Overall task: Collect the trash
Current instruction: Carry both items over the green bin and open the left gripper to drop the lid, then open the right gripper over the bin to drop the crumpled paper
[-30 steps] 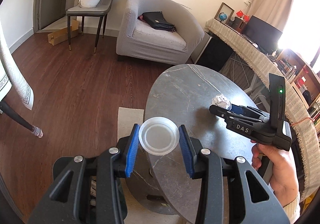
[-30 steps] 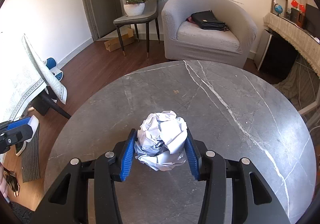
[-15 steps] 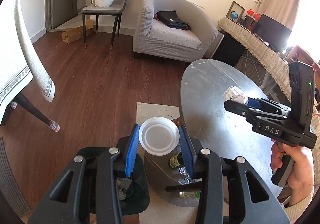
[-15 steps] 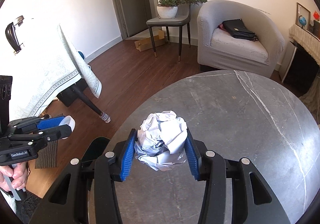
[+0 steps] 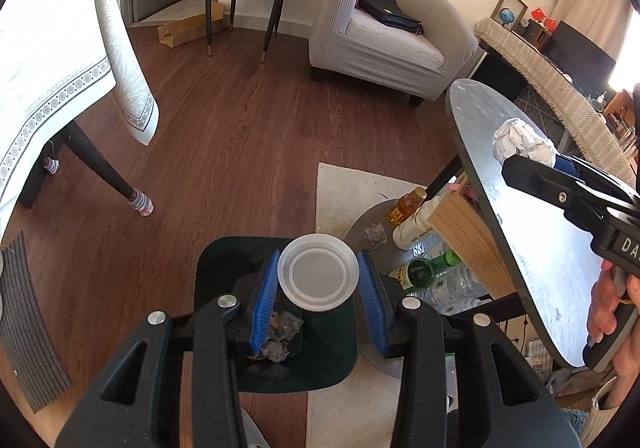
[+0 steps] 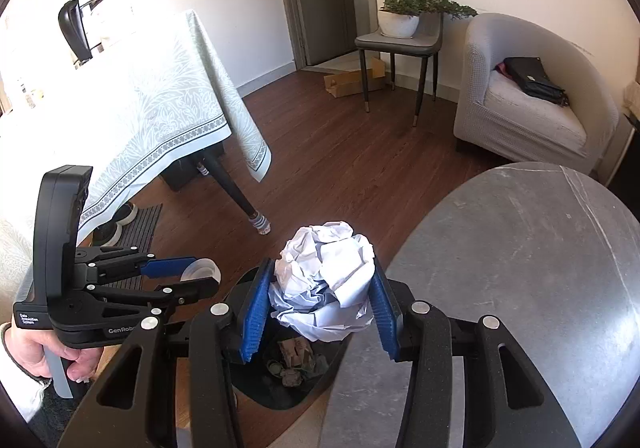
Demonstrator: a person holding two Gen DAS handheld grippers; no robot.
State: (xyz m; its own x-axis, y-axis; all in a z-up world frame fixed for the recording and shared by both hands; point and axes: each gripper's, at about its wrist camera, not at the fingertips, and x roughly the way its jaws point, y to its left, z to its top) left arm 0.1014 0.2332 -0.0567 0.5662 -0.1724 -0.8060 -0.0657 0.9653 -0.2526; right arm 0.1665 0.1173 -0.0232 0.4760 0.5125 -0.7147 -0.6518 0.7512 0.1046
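Black claw [image 5: 318, 280] frames, blue pads [image 5: 264, 298], silver screws [image 5: 227, 301]

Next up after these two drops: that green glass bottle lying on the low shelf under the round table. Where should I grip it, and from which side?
Grip the green bottle across its neck, coming from the bin side, where its mouth points. It lies on its side among clear plastic bottles under the round table, so the slim neck looks like the freest part; the body seems hemmed in. Judged from the left wrist view only.

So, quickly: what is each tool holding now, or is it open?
Left tool: closed on the plastic lid.
Right tool: closed on the crumpled paper ball.
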